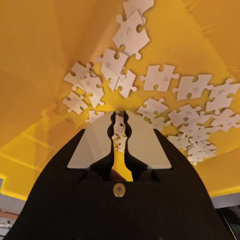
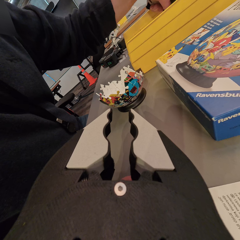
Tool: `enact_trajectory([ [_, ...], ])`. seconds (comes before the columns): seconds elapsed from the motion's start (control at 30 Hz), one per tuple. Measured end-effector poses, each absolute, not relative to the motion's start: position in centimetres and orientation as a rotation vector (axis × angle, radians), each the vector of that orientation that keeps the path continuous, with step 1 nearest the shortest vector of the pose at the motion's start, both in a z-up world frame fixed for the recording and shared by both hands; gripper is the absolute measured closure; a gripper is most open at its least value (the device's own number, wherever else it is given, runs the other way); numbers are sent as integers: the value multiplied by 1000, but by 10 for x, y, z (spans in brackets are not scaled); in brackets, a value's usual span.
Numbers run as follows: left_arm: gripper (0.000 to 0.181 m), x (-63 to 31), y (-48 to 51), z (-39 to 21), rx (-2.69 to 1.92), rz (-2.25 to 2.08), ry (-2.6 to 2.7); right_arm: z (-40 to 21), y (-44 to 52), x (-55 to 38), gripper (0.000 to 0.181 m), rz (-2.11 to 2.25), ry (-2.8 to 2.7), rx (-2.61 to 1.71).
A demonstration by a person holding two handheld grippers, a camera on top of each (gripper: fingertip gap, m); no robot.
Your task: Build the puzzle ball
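Observation:
My left gripper is down inside a yellow bin, its tips near the bin floor. Its jaws are nearly together, and a white puzzle piece sits in the narrow gap between them. Several loose white pieces lie face down around it. In the right wrist view the half-built puzzle ball, colourful outside and white inside, rests tilted on a black ring stand on the grey table. My right gripper is open and empty, just in front of the stand.
The yellow bin stands behind the ball. The blue puzzle box lies to the right, with a printed leaflet at the near right. A person's dark sleeve reaches over the left side towards the bin.

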State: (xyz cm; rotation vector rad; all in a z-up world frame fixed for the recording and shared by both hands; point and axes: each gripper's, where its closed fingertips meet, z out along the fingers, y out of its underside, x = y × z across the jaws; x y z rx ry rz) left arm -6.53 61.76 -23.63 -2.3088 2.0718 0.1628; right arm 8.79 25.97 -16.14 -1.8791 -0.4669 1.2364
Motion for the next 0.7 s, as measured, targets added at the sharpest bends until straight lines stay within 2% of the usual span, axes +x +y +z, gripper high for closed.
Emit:
enact_trajectory([
  [0.17, 164, -42, 648, -220, -2161, 129, 1879, -162, 260, 88, 157, 1233, -469, -1883],
  [0.3, 167, -42, 655, -231, -2166, 194, 1886, -162, 260, 88, 157, 1227, -468, -1886],
  [0.33, 175, -41, 649, -232, -2180, 159, 1897, -162, 260, 88, 157, 1227, -468, -1887],
  [0.57, 161, -46, 649, -207, -2191, 93, 1829, -162, 260, 88, 157, 1234, -467, -1882],
  [0.7, 160, -64, 659, -178, -2156, 184, 1751, -161, 260, 88, 157, 1237, -467, -1880],
])
